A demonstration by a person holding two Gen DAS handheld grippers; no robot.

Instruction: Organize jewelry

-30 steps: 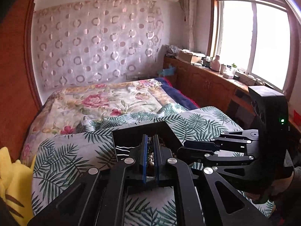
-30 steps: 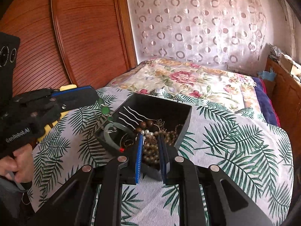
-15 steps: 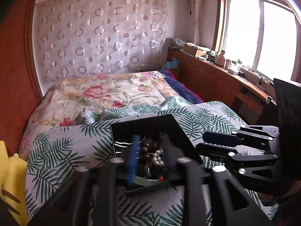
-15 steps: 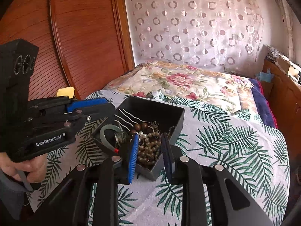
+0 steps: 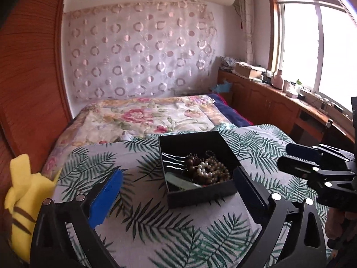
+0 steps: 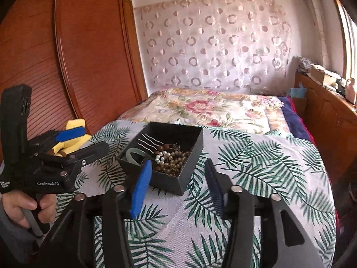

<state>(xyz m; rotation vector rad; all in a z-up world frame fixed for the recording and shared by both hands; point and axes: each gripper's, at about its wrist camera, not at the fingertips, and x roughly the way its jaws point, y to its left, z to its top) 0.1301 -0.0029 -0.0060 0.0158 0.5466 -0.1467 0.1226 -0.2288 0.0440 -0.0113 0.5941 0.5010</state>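
Observation:
A black open box point(image 5: 200, 197) point(image 6: 196, 151) sits on the palm-leaf cloth point(image 5: 178, 227). It holds brown and pearl bead strands point(image 5: 209, 172) point(image 6: 171, 165), a pale green bangle point(image 5: 180, 181) point(image 6: 133, 154) and white wavy pins point(image 5: 171, 158) point(image 6: 151, 141). My left gripper point(image 5: 177, 172) point(image 6: 89, 140) stands wide and is still opening, just short of the box's near wall, with nothing gripped. My right gripper point(image 6: 177, 163) point(image 5: 286, 156) is also opening, its fingers on either side of the box's near corner, pads off it.
A yellow plush toy point(image 5: 20, 192) point(image 6: 73, 125) lies at the cloth's left edge. A floral bedspread point(image 5: 145, 116) stretches behind the box. A wooden wardrobe point(image 6: 67, 55) stands left, a wooden cabinet point(image 5: 279, 109) right under the window. A person's hand point(image 6: 20, 205) holds the left gripper.
Both grippers have drawn back from the box. The left jaws went from shut to wide apart; the right jaws spread from nearly shut. The jewelry stays in the box.

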